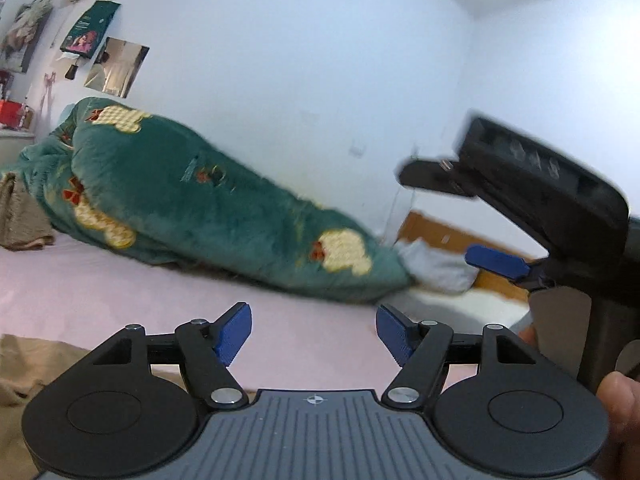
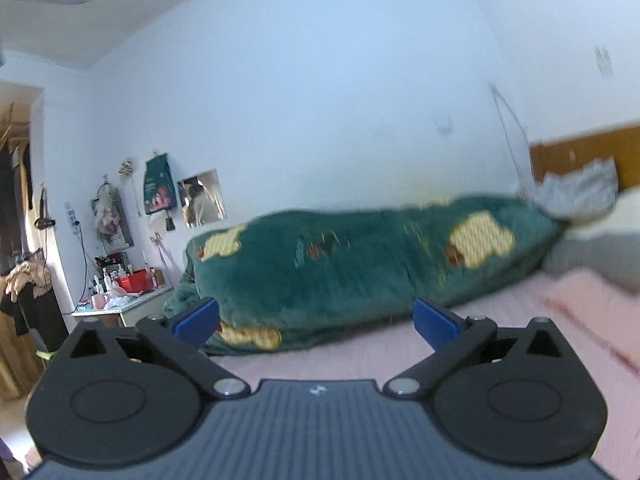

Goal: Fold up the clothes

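A tan garment [image 1: 24, 364] lies crumpled on the pink bed sheet [image 1: 120, 288] at the lower left of the left wrist view, below and left of my left gripper [image 1: 314, 334]. That gripper points level over the bed, open, with nothing between its blue pads. My right gripper [image 1: 440, 218] shows at the right of the same view, raised above the bed, with a hand [image 1: 620, 408] on its handle. In the right wrist view the right gripper [image 2: 316, 320] stands wide open and empty. No garment shows there.
A bulky green quilt [image 1: 200, 200] [image 2: 360, 260] lies along the wall across the bed. Another tan cloth [image 1: 20, 216] sits beside its left end. A pale pillow [image 1: 436, 268] leans on the wooden headboard [image 2: 580, 152]. A cluttered side table [image 2: 120, 304] stands at the left.
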`<control>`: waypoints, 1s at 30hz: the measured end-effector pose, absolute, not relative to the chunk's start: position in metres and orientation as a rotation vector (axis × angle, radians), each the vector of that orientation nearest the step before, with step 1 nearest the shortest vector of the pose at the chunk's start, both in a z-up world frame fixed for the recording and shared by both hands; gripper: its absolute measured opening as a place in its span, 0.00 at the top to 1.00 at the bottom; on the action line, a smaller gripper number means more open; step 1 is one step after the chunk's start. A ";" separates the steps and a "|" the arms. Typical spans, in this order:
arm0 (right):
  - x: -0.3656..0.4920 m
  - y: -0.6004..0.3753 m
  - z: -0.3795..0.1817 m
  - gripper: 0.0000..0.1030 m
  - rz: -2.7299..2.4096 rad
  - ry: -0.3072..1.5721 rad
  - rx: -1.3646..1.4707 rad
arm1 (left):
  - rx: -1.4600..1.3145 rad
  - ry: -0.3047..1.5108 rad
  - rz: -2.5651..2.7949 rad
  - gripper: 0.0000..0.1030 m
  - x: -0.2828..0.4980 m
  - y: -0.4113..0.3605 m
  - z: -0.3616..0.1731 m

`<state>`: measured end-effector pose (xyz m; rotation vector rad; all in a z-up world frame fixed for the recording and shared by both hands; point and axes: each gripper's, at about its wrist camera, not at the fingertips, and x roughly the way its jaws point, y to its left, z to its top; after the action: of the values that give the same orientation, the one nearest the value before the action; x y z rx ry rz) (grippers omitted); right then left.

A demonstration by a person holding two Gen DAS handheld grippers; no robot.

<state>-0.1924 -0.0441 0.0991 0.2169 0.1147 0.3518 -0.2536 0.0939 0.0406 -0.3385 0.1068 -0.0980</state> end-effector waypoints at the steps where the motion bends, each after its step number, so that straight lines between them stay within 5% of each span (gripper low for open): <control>1: -0.198 -0.041 0.103 0.00 0.352 0.095 0.200 | -0.348 0.083 -0.093 0.32 -0.257 0.087 0.041; 10: -0.217 -0.045 0.110 0.00 0.210 0.033 0.248 | -0.378 0.010 0.231 0.31 -0.285 0.057 0.039; 24: -0.151 -0.040 -0.021 0.00 0.024 0.502 0.545 | -0.502 0.358 0.300 0.26 -0.265 0.106 -0.071; 30: -0.144 -0.025 -0.033 0.00 -0.021 0.452 0.421 | -0.494 0.447 0.253 0.26 -0.241 0.110 -0.099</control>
<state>-0.1443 -0.0250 -0.0326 0.4207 0.4522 -0.0213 -0.2413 0.1102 -0.0990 -0.4944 0.4470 0.2532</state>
